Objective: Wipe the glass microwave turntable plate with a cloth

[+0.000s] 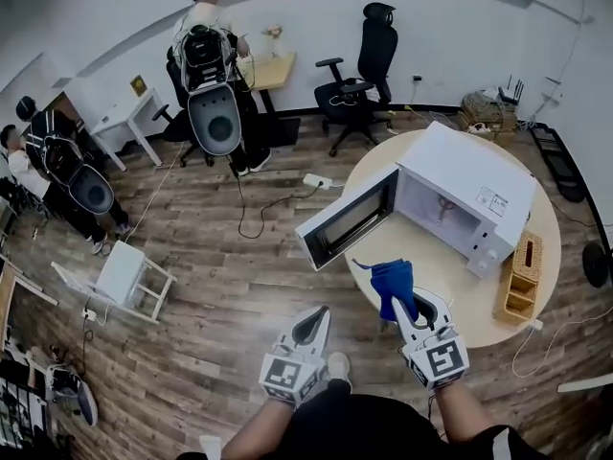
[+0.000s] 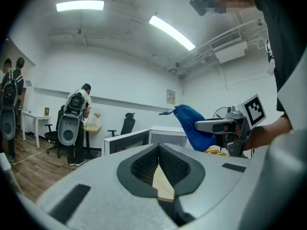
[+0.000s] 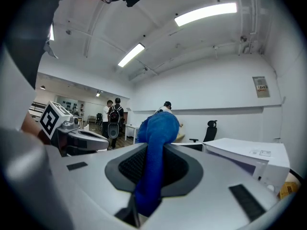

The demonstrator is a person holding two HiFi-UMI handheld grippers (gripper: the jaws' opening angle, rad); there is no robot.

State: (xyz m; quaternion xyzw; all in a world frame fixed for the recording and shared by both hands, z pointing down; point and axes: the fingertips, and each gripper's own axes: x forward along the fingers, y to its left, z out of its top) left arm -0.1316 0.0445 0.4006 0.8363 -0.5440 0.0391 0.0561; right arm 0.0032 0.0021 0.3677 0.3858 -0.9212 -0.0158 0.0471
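Gripping cloth, right hand-held gripper; microwave interior unclear.

Illumination bright and even, from ceiling light strips, which burn out white. Shadows are soft. Heavy fisheye bending and black vignetting at all edges. Left gripper and right gripper are soft at close range.

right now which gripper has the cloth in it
The right gripper, its jaws shut on the blue cloth; the left gripper is shut with nothing between its jaws.
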